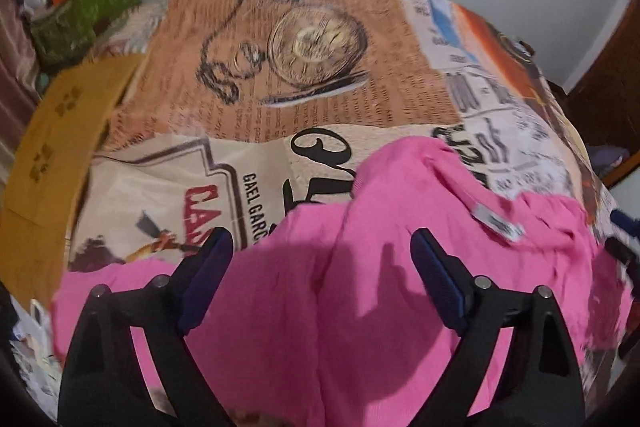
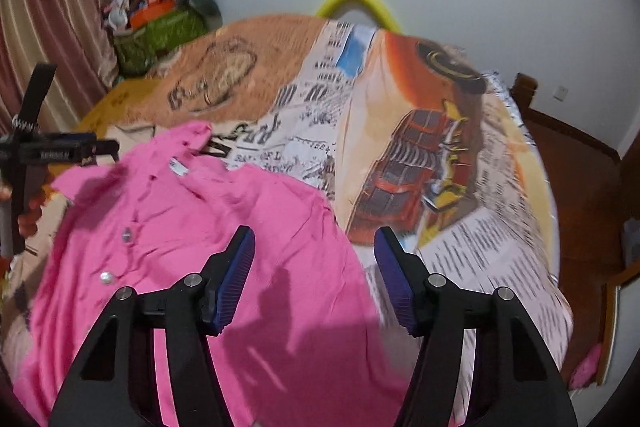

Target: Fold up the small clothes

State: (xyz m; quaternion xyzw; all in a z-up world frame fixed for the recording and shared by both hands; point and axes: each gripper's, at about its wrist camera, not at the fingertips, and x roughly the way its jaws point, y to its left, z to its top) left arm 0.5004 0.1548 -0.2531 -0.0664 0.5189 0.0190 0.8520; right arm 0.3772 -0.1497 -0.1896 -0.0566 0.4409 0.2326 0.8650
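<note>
A small pink button-up shirt [image 2: 208, 227] lies spread on the printed bedspread, collar toward the far side, with a white neck label [image 1: 498, 223] showing. It also fills the lower half of the left wrist view [image 1: 320, 287]. My left gripper [image 1: 322, 243] is open and empty, hovering over the shirt's middle. My right gripper [image 2: 314, 243] is open and empty, above the shirt's right edge. The left gripper also shows at the left edge of the right wrist view [image 2: 60, 149], near the shirt's left sleeve.
The bed [image 2: 460, 187] has a newspaper-and-truck print cover. A green basket of clutter [image 2: 160, 31] stands at the far left by a curtain [image 2: 60, 27]. A yellow hoop [image 2: 360, 3] rises behind the bed. A wooden frame [image 2: 576, 163] runs along the right.
</note>
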